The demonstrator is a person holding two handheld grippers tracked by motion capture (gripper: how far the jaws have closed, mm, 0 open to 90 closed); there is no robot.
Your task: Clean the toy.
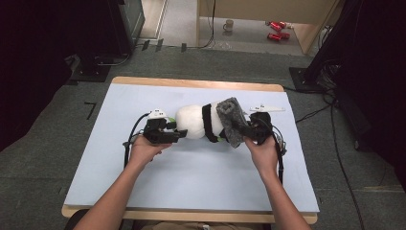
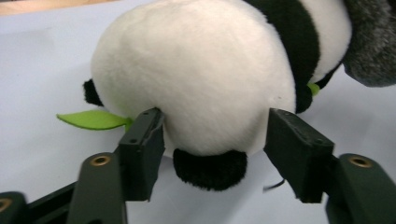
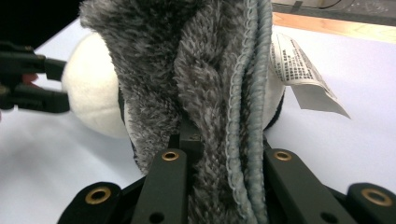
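Observation:
A black-and-white panda plush (image 1: pixel 194 122) lies on its side in the middle of the pale blue table cover (image 1: pixel 143 172). My left gripper (image 1: pixel 178 133) is at its left end. In the left gripper view the jaws (image 2: pixel 212 135) stand open on either side of the round white head (image 2: pixel 196 84), close to the fur. A green felt leaf (image 2: pixel 93 119) sticks out beside one jaw. My right gripper (image 1: pixel 249 130) is shut on a grey fuzzy fabric piece (image 1: pixel 232 120) draped over the plush's right end. That fabric (image 3: pixel 205 70) bunches between the jaws (image 3: pixel 219 144). A white printed label (image 3: pixel 299 70) hangs behind it.
The wooden table edge (image 1: pixel 196 84) runs along the far side. On the floor beyond it are a mug (image 1: pixel 229 25) and red cans (image 1: pixel 277 29). Dark stands and cables (image 1: pixel 330 115) flank the table on both sides.

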